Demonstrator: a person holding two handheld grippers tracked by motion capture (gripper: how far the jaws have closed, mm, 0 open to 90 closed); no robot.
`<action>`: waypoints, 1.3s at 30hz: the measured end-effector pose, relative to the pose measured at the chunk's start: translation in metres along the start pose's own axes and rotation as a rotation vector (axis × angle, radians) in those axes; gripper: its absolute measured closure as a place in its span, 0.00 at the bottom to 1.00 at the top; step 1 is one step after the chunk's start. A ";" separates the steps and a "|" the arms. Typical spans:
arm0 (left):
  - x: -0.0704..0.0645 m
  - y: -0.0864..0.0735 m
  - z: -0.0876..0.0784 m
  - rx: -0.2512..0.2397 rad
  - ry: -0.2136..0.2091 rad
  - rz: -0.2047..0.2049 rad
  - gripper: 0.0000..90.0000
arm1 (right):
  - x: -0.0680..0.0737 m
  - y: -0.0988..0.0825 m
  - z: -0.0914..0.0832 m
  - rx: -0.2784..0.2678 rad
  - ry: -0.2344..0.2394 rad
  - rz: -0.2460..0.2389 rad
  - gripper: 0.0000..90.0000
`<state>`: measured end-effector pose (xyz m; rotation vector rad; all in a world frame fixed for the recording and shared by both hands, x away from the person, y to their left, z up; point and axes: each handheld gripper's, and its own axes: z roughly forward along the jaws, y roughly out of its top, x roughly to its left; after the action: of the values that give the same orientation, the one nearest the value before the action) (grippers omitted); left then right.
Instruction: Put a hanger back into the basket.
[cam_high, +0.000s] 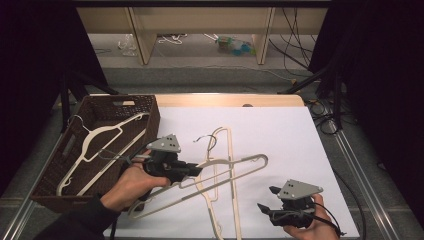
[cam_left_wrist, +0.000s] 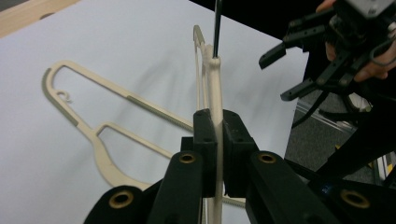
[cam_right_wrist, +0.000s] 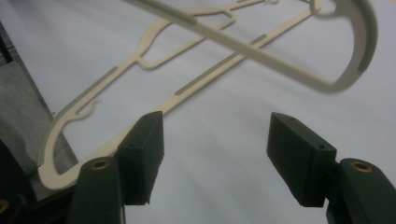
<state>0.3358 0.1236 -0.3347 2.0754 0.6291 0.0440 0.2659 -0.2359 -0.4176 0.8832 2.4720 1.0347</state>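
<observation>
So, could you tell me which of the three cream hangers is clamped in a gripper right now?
The upper hanger of the crossed pair on the white sheet: the left gripper is shut on it. The hanger beneath it lies flat, and the third sits in the basket.

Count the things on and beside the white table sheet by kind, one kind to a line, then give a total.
Cream hangers: 3: one in the basket, one flat on the sheet, one held by the left gripper at.
Brown woven basket: 1
Hand-held grippers: 2, the second being the right gripper.
Total: 6
</observation>
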 end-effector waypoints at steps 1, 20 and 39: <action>0.000 0.001 -0.003 -0.005 -0.001 -0.003 0.95 | 0.000 -0.002 0.001 0.000 0.000 0.001 0.40; -0.001 0.029 -0.076 -0.053 0.067 -0.005 0.95 | 0.001 -0.005 0.009 0.020 0.022 0.030 0.37; 0.080 0.005 -0.182 -0.105 0.353 -0.117 0.95 | 0.000 -0.005 0.012 0.032 0.019 0.025 0.37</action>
<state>0.3586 0.2996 -0.2454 1.9401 0.9403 0.3743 0.2695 -0.2327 -0.4297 0.9205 2.5059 1.0184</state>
